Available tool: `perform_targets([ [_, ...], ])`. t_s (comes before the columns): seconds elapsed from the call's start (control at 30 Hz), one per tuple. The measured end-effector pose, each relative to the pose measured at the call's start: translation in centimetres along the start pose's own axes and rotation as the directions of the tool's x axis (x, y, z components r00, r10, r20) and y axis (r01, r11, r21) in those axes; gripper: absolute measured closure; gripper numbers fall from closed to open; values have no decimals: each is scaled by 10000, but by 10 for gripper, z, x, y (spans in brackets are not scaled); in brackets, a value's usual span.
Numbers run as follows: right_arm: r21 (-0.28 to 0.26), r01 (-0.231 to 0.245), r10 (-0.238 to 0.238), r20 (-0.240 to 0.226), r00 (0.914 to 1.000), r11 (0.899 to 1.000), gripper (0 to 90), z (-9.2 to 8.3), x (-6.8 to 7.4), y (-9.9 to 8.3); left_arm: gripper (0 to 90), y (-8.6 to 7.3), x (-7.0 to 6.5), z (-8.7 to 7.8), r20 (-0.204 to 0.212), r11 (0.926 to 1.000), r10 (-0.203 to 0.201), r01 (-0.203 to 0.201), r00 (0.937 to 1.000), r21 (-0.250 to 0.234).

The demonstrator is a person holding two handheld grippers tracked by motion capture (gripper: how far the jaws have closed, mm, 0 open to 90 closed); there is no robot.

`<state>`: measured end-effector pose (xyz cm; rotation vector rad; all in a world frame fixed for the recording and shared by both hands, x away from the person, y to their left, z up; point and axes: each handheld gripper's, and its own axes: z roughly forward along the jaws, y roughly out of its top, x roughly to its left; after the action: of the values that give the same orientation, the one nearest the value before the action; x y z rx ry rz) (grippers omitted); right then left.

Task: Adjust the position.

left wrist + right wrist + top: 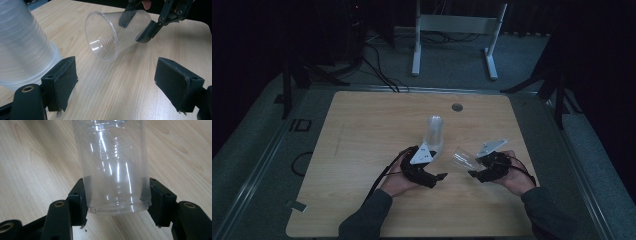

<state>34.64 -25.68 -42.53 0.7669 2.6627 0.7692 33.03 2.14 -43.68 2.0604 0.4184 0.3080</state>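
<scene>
A stack of clear plastic cups [435, 132] stands upside down near the middle of the wooden table [362, 150]. My right gripper [474, 172] is shut on a single clear cup [463, 159] near its base. That cup is tilted, with its mouth toward the left gripper. In the right gripper view both pads press the sides of the cup [112, 165]. My left gripper [439, 176] is open with nothing between its jaws. In the left gripper view the stack [22, 47] rises just outside the left jaw and the held cup [110, 37] hangs ahead.
A small round grommet [457, 107] sits at the table's far edge. Behind the table a white frame stand [454, 30] and cables lie on the grey floor. Bare wood spreads over the table's left half and front.
</scene>
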Motion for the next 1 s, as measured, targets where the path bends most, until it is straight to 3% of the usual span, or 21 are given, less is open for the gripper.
perform_targets([
  [0.3, -451, -233, 244, 227, 9994, 9987, 414, -1, 3, -2, 180, 1, 1, -1, 42, 9999, -134, 134, 9999, -107],
  [0.67, -922, -930, 982, 533, 9937, 9914, 414, -2, -1, -12, 180, 4, 2, -4, -148, 9991, -224, 219, 9996, -362],
  [1.0, -1301, -1850, 2002, 1156, 9729, 9741, 415, -3, -5, -22, 181, 5, 2, -4, -236, 9990, -290, 281, 9993, -358],
])
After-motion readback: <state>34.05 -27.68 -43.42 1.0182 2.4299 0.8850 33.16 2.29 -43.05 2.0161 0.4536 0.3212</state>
